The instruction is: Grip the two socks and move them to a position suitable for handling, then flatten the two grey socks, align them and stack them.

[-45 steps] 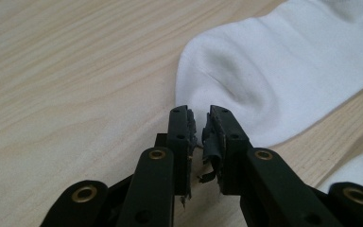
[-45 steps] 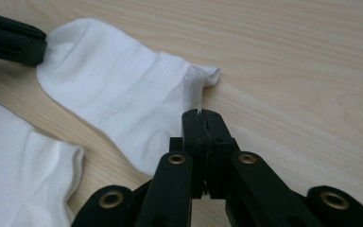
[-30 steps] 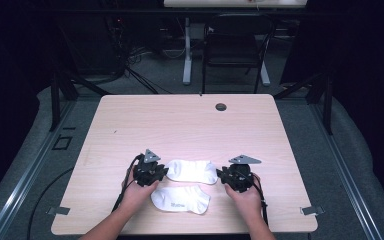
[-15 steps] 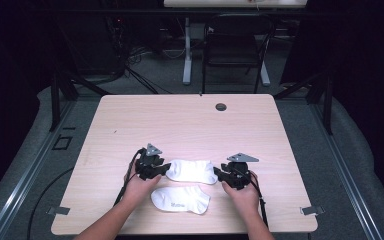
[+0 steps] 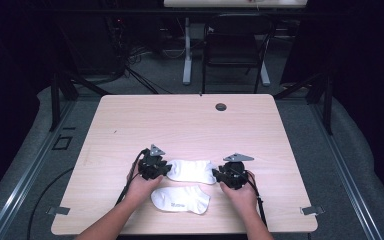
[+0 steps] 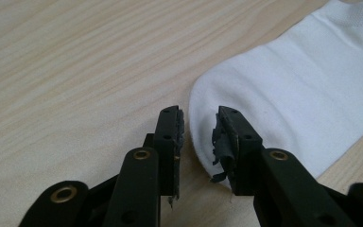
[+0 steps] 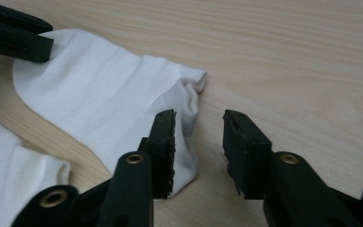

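Two white socks lie on the near half of the wooden counter (image 5: 190, 120). The far sock (image 5: 192, 170) lies flat between the two hands, its length running left to right. The near sock (image 5: 180, 198) lies just in front of it, close to the counter's near edge and between the person's forearms; whether the two socks touch I cannot tell.

The left claw (image 5: 166, 169) is at the far sock's left end. In the left gripper view its jaws stand apart, with a narrow gap, and they have just been closing. The rounded toe end of the far sock (image 6: 283, 99) lies under and just beyond the tips; the right-hand jaw sits over the fabric, the left-hand jaw over bare wood. The pads do not press on the cloth. The pad on the right-hand jaw is frayed and torn.

The right claw (image 5: 216, 175) is at the sock's right end, at the cuff. In the right gripper view its jaws are also apart and have just been closing. The left-hand jaw rests over the edge of the far sock (image 7: 104, 99) by the rumpled cuff, and the right-hand jaw is over bare counter, so nothing is gripped. The left claw (image 7: 16, 35) shows at the sock's other end, and part of the near sock (image 7: 9, 175) shows at the lower left.

A small dark round fitting (image 5: 221, 106) sits in the far part of the counter, well apart from the socks.
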A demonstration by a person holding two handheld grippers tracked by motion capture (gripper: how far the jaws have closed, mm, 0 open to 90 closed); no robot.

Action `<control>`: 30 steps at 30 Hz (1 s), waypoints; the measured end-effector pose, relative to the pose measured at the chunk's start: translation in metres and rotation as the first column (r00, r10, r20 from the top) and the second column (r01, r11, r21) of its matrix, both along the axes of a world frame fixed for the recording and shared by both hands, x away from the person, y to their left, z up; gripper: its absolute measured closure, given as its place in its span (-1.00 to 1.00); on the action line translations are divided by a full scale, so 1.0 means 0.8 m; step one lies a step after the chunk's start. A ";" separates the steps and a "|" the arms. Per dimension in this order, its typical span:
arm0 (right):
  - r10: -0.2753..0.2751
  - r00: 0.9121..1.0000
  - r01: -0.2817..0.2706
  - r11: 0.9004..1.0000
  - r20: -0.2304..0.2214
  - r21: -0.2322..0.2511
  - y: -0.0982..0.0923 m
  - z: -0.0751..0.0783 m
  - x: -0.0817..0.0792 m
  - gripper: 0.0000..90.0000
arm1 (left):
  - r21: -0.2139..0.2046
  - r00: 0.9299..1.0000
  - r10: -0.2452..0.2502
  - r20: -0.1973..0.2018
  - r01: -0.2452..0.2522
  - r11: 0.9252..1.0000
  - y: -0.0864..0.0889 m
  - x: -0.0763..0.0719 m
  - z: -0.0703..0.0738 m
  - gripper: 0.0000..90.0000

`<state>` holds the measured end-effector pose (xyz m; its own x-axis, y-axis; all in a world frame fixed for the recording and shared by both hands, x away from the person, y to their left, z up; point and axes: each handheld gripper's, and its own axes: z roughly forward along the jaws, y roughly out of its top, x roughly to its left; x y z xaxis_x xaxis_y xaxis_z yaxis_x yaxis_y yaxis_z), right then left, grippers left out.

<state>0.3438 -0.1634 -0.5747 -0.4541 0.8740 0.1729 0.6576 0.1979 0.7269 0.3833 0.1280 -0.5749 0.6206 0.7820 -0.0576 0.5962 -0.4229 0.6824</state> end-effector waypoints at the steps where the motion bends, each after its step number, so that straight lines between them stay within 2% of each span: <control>1: 0.001 1.000 -0.001 1.000 -0.009 0.006 0.001 0.000 0.000 0.54 | -0.001 1.000 -0.002 0.001 0.002 1.000 0.000 0.000 0.000 0.58; 5: 0.010 1.000 -0.010 1.000 -0.012 0.015 0.005 -0.001 0.001 0.68 | 0.005 1.000 -0.003 0.007 0.003 1.000 -0.001 -0.001 0.000 0.65; 13: 0.021 1.000 -0.021 1.000 -0.013 -0.017 0.009 0.003 -0.001 0.90 | -0.003 1.000 -0.018 0.007 0.018 1.000 -0.002 -0.003 0.000 0.87; 17: 0.027 1.000 -0.027 0.999 0.004 -0.038 0.012 0.005 -0.002 0.92 | -0.002 1.000 -0.022 0.007 0.022 1.000 -0.002 -0.004 0.000 0.97; 20: 0.034 0.999 -0.033 0.998 0.010 -0.051 0.014 0.007 -0.003 0.92 | -0.021 1.000 -0.015 -0.016 0.015 1.000 0.000 -0.003 0.002 0.98; 23: 0.029 0.999 -0.028 0.999 0.023 -0.043 0.014 0.009 -0.004 0.92 | -0.040 1.000 -0.007 -0.011 0.007 0.999 0.002 -0.003 0.004 0.98; 30: 0.033 0.999 -0.033 0.999 0.025 -0.019 0.011 0.018 -0.005 0.92 | -0.065 1.000 -0.005 0.004 0.005 0.998 0.006 -0.006 0.012 0.98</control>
